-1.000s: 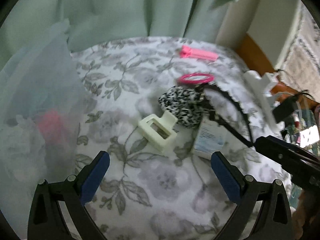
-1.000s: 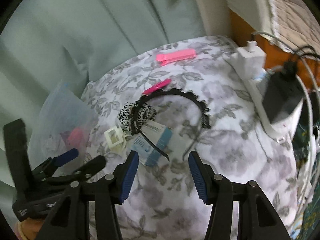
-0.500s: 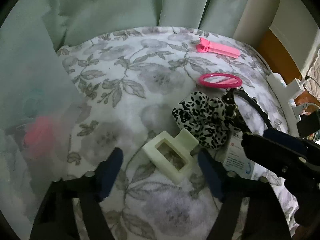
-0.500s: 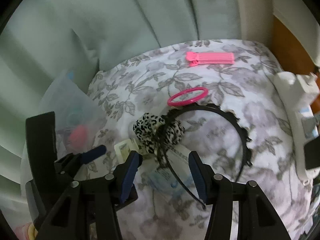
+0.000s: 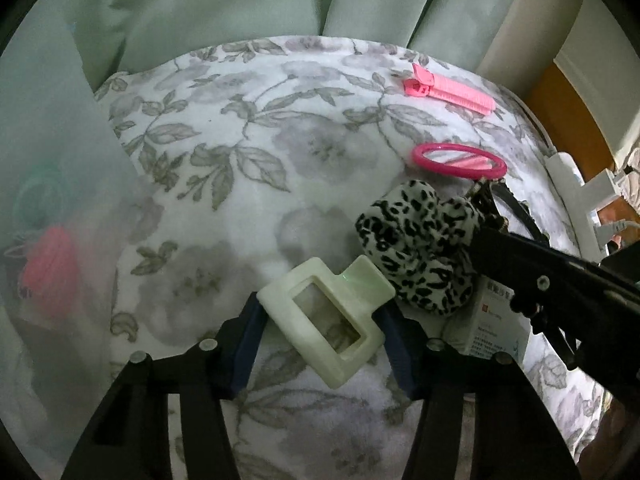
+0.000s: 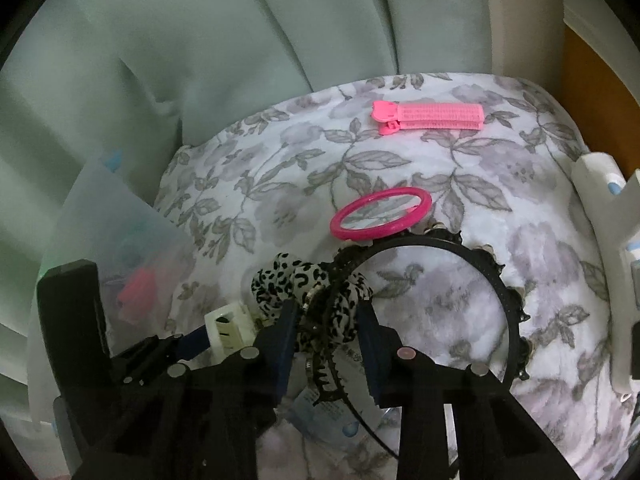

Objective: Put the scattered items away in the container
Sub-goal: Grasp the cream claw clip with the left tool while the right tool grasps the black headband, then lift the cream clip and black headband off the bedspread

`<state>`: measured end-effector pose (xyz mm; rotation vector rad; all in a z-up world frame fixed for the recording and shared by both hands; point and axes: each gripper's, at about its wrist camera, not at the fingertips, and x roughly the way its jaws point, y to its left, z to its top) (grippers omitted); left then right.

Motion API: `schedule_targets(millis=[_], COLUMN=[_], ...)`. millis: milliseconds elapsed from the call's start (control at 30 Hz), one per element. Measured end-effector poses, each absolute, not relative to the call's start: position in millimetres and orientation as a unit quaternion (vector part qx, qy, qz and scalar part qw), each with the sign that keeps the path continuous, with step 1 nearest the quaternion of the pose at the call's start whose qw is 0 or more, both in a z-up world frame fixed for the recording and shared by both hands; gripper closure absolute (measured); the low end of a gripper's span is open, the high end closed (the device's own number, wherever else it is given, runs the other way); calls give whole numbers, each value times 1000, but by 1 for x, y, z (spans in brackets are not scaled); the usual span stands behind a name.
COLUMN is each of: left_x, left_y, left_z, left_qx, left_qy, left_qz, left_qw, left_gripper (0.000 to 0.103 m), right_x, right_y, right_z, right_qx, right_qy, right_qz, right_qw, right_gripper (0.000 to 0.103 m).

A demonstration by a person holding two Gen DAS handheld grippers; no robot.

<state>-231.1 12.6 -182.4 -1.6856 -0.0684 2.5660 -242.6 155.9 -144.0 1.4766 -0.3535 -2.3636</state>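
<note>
A cream claw clip (image 5: 328,316) lies on the floral cloth between the blue pads of my left gripper (image 5: 320,336); the jaws look closed against its sides. It also shows in the right wrist view (image 6: 230,330). My right gripper (image 6: 326,340) straddles a leopard-print scrunchie (image 6: 308,292) and the end of a black headband (image 6: 500,292), jaws narrowed around them with small gaps. The scrunchie also shows in the left wrist view (image 5: 416,240). A translucent plastic container (image 5: 48,240) stands at the left, holding pink and teal items.
A pink hair ring (image 6: 380,218) and a pink comb clip (image 6: 428,118) lie farther back on the cloth. A small blue-white box (image 5: 496,320) lies under the headband. A white power strip (image 6: 608,264) runs along the right edge. Green curtain hangs behind.
Both grippers moved forward and down. The left jaws narrowed from wide open onto the claw clip. The right jaws narrowed around the scrunchie and headband end.
</note>
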Motion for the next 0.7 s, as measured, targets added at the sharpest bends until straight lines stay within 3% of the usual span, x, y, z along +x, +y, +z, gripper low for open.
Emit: schedule_targets(millis=[267, 700], left_x=[-224, -213], left_y=[12, 14], left_z=[-179, -179], left_qx=[-545, -547], left_qy=[-28, -29], left_qz=[837, 835], left_qw=[40, 46], left_gripper=[45, 45], right_x=[-229, -194], right_y=[167, 201], right_z=[-134, -142], right_qx=[507, 519], right_qy=[-141, -169], right_qz=[-833, -825], right_qw=[171, 147], right_gripper=[81, 82])
